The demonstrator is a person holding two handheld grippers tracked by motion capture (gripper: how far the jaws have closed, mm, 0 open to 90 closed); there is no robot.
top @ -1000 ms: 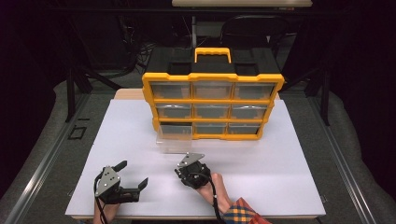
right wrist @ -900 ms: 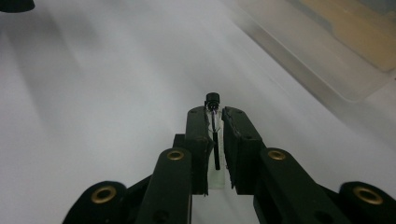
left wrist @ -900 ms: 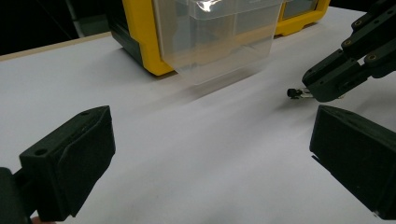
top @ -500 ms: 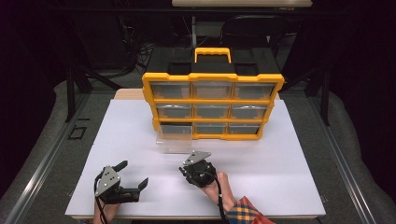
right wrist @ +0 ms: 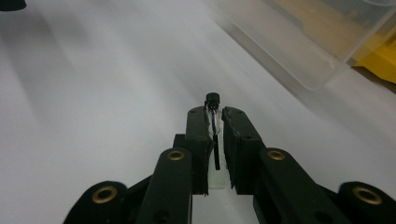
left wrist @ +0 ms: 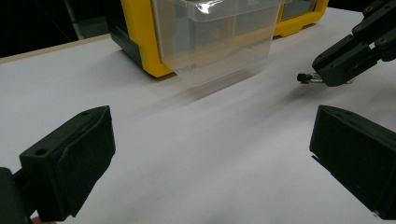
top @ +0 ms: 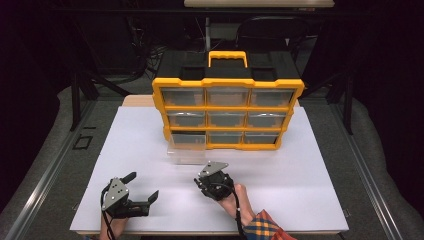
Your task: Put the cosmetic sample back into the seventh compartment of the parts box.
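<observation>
a yellow organiser cabinet with a black top and a yellow handle stands at the far middle of the white bench. it holds three rows of three clear drawers. the bottom-left drawer is pulled out toward the person, its clear front reaching over the bench surface; in the left gripper view the same drawer juts out from the yellow frame.

the right gripper sits near the middle of the bench, just in front of the pulled-out drawer, held by a hand with a plaid sleeve behind it. its jaws are closed on a small component: a tiny black head pokes out past the jaw tips and thin legs run back between the pads (what lies in the pale gap behind them is too blurred to tell). in the left gripper view that gripper comes in from the upper right with the small part at its tip, apart from the drawer.

the left gripper rests low at the near left of the bench, jaws spread wide and holding nothing.
</observation>
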